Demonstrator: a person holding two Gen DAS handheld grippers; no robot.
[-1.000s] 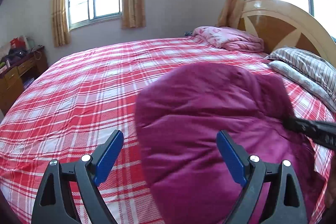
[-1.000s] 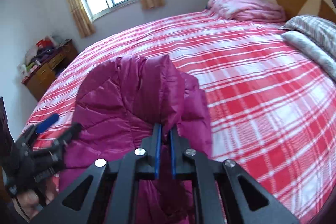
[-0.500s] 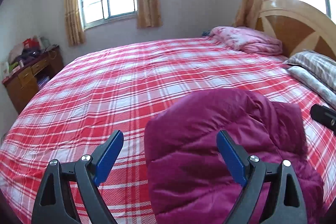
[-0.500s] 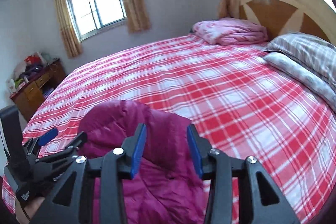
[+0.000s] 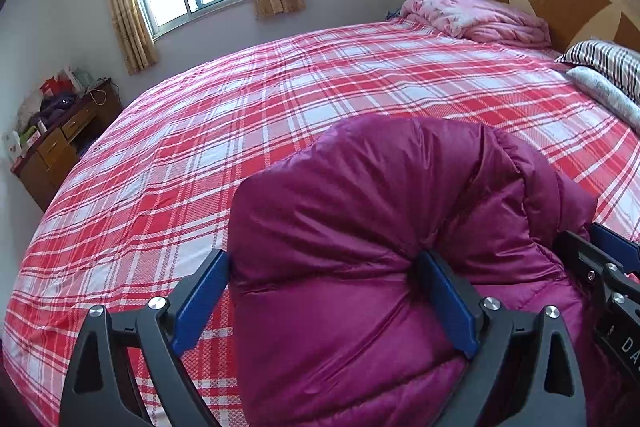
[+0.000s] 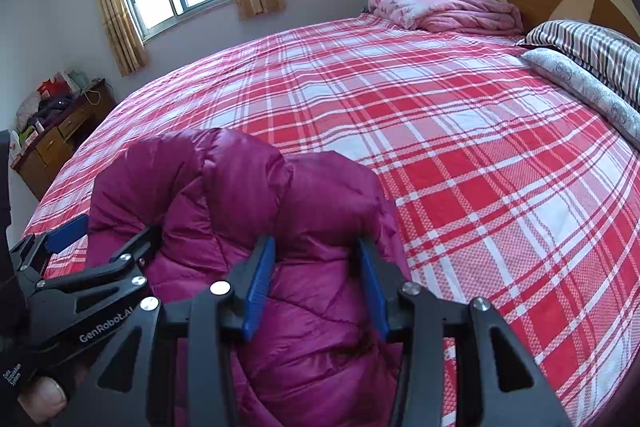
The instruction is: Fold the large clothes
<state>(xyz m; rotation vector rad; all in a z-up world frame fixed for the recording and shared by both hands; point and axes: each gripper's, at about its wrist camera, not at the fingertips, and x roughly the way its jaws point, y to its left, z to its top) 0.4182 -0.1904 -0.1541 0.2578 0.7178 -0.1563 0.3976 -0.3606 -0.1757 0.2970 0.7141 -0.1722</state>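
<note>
Left tongs (image 5: pixel 324 301) and right tongs (image 6: pixel 316 285), both spread wide, straddle puffy magenta jacket (image 5: pixel 380 227) on plaid bed (image 5: pixel 200 167).

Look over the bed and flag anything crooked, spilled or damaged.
Nothing spilled or torn. The magenta puffer jacket is the one untidy thing: it sits in a puffy, uneven heap on the plaid bedspread rather than flat, with both open tongs around its bulges.

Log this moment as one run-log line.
step: fold jacket | left gripper: open, straddling magenta puffer jacket | right gripper: open, around jacket fold | surface: plaid bed
</note>
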